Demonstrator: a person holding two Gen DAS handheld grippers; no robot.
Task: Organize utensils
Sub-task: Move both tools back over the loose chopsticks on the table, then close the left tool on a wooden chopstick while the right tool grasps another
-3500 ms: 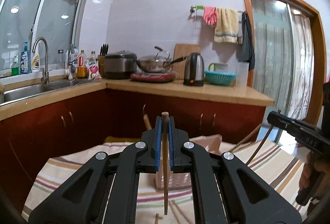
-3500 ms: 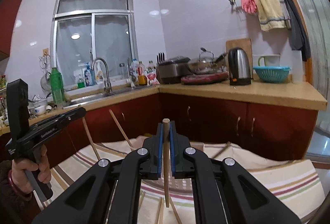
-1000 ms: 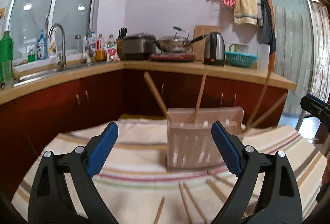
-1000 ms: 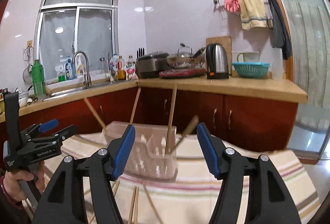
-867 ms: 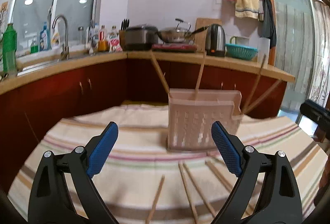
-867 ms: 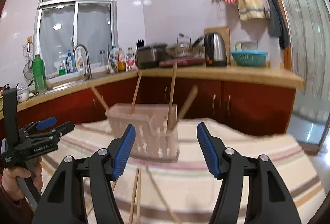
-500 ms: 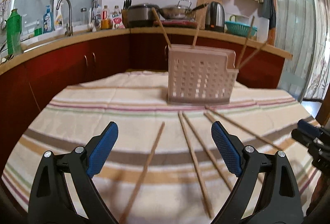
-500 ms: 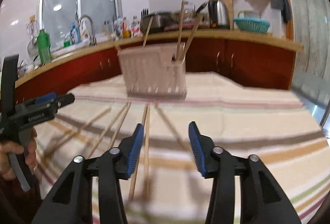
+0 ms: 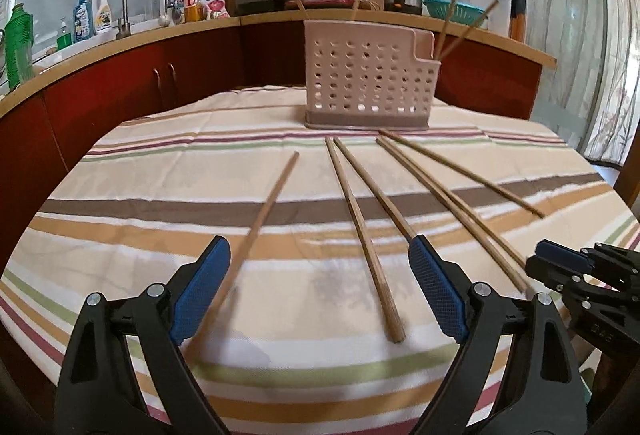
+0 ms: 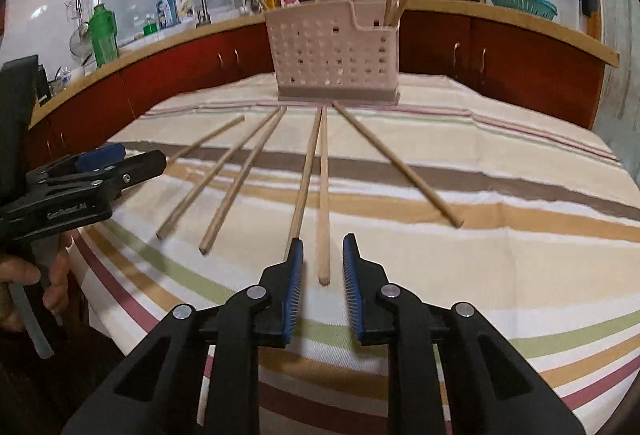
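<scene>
Lying loose on the striped cloth, six chopsticks are fanned before the basket — light, stiff, likely to roll. One chopstick's near end is bracketed by the right gripper, jaws narrowly parted; the left gripper is spread wide, empty.

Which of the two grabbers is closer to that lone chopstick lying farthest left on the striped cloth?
Left. The left gripper is open with that leftmost chopstick running in beside its left pad. The right gripper sits further right, open around a different chopstick.
</scene>
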